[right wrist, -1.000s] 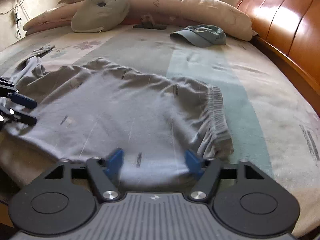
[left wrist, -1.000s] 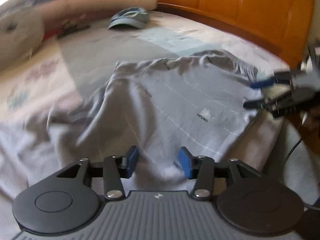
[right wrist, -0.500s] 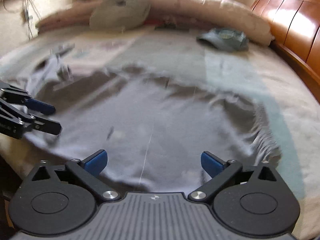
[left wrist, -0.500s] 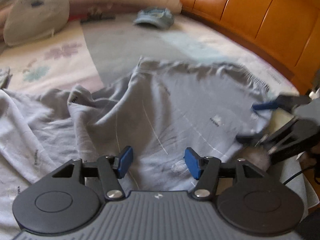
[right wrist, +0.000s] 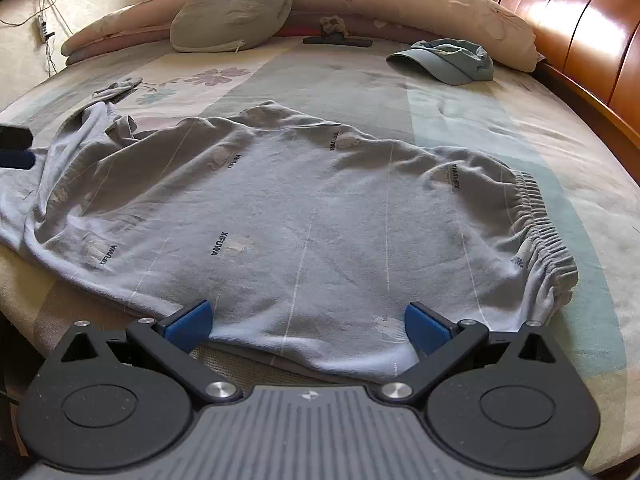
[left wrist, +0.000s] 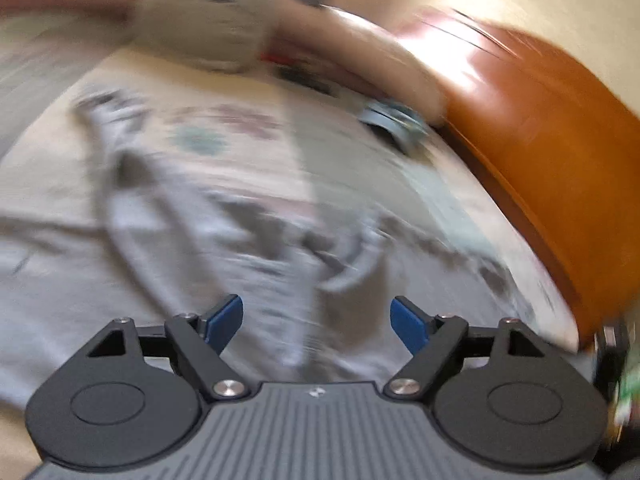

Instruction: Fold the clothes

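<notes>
Over the last second the right gripper (right wrist: 307, 322) was spread from a moderate gap to its widest, and the near edge of the grey garment (right wrist: 304, 216) was left lying flat across the bed (right wrist: 520, 128), no longer pinched. In the left wrist view, the steady frame of a second earlier was replaced by a heavily smeared one, in which the left gripper (left wrist: 316, 320) was seen swung toward the bunched leg end of the garment (left wrist: 248, 248) at about 10 o'clock. This was judged to mean that smoothing of the waist end was finished and that a fresh hold on the legs was being sought for the first fold. The right gripper's blue pads were held wide apart just over the near hem; cloth lay between and beneath them, but nothing was clamped. The left gripper's jaws were opening, with only blurred cloth visible below them and nothing gripped. The garment was spread across the middle of the bed, its elastic waistband (right wrist: 540, 216) at 3 o'clock in the right wrist view and its legs trailing toward 9 o'clock, where the left gripper's fingertips (right wrist: 16, 158) showed at the edge. A blue cap (right wrist: 444, 60) lay well apart at 1 o'clock, near the pillows (right wrist: 232, 8).
</notes>
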Available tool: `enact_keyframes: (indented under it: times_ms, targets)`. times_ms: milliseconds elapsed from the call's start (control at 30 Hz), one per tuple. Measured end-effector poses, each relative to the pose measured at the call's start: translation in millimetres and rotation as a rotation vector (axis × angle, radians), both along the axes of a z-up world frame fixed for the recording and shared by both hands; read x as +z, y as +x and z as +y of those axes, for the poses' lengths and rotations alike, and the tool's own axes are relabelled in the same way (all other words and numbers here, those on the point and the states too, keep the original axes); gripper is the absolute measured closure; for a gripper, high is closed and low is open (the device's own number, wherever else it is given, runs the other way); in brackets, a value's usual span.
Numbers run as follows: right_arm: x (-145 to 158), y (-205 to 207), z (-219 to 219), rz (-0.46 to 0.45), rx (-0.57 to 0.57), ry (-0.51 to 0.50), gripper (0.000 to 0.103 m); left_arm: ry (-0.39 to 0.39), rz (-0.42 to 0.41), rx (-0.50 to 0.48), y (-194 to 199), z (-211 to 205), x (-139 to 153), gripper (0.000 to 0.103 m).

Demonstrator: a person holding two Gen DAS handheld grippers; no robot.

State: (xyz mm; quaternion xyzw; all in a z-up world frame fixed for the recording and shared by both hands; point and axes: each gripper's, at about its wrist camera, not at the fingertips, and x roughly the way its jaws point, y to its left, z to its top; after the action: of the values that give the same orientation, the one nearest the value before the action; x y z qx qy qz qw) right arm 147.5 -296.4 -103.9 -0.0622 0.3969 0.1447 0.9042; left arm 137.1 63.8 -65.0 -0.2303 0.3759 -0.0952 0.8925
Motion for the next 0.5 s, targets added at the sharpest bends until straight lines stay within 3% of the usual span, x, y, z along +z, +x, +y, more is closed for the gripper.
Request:
enact_keyframes:
  times_ms: [133, 267, 367, 500]
  targets:
    - [0, 0, 1, 0.002, -0.007, -0.003, 0.0, -0.088, 0.065, 0.133, 11, 40, -17, 0.022]
    - [1, 0, 2, 0.005, -0.01, -0.005, 0.0, -0.156, 0.101, 0.195, 24, 64, -35, 0.022]
    - [1, 0, 2, 0.007, -0.011, -0.005, 0.0, -0.251, 0.074, 0.201, 29, 77, -45, 0.021]
    - [1, 1, 1, 0.011, -0.009, -0.006, 0.0, -0.319, 0.042, 0.205, 40, 87, -52, 0.02]
